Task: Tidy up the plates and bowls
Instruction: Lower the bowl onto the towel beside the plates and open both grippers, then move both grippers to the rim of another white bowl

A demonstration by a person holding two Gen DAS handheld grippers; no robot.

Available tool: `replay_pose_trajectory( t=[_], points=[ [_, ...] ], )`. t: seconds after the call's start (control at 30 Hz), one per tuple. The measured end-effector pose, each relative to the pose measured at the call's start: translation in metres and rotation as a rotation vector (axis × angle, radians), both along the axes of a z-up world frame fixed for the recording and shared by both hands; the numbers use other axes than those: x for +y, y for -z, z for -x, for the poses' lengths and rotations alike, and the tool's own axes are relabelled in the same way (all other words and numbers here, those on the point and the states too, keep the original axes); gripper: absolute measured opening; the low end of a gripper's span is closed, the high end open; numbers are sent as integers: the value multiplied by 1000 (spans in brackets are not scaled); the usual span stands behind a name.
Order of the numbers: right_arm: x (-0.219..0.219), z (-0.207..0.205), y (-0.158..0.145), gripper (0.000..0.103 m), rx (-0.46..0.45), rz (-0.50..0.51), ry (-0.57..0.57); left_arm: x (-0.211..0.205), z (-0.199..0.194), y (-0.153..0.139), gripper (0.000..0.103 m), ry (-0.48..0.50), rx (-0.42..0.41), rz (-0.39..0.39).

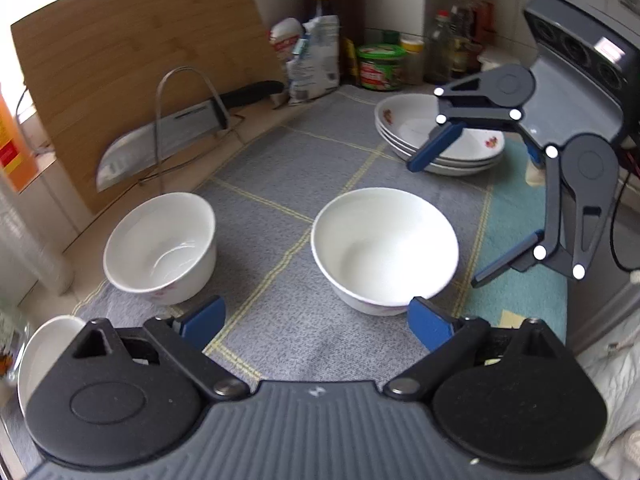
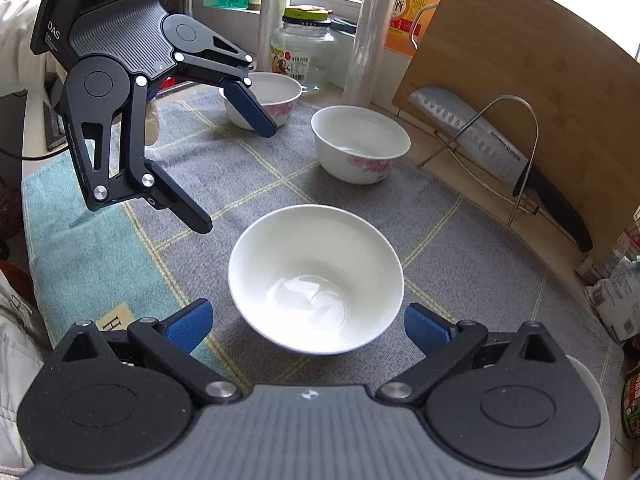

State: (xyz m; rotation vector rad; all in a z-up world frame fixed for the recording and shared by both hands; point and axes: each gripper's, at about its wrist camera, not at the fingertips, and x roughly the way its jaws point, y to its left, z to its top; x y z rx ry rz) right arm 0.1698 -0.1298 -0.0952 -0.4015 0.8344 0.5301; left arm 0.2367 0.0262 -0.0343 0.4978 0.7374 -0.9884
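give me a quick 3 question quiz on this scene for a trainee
1. True or false: the right gripper is shut on the nearest bowl.
2. How many plates are in the stack of plates? A) one B) three C) six
3. Fill in: the knife rests in a wire rack against the ____ cutting board.

Key:
1. False. Its jaws are open, either side of the bowl; the left gripper is open too.
2. B
3. wooden
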Motion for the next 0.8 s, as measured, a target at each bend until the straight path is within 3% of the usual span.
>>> replay_pose_trajectory(
  t=[0.17,0.3,0.4,0.5,0.7,0.8],
  points=[
    [12,-11,-10,103,-39,-4,9,14,-8,-7,97,-259,55,-12],
    [30,-27,-14,103,-51,31,95,30,-13,-13,97,-361,78,-15],
    [44,-42,-16,103,-54,26,171,40,-22,-17,98,-342,107,-23],
    [58,-53,-14,103,-51,39,250,46,-35,-17,98,-264,107,-40],
    [66,-72,-13,103,-40,47,246,40,-58,-18,98,-26,5,-159],
    [65,-84,-14,103,-40,45,205,35,-77,-17,98,35,-39,-208]
  ],
)
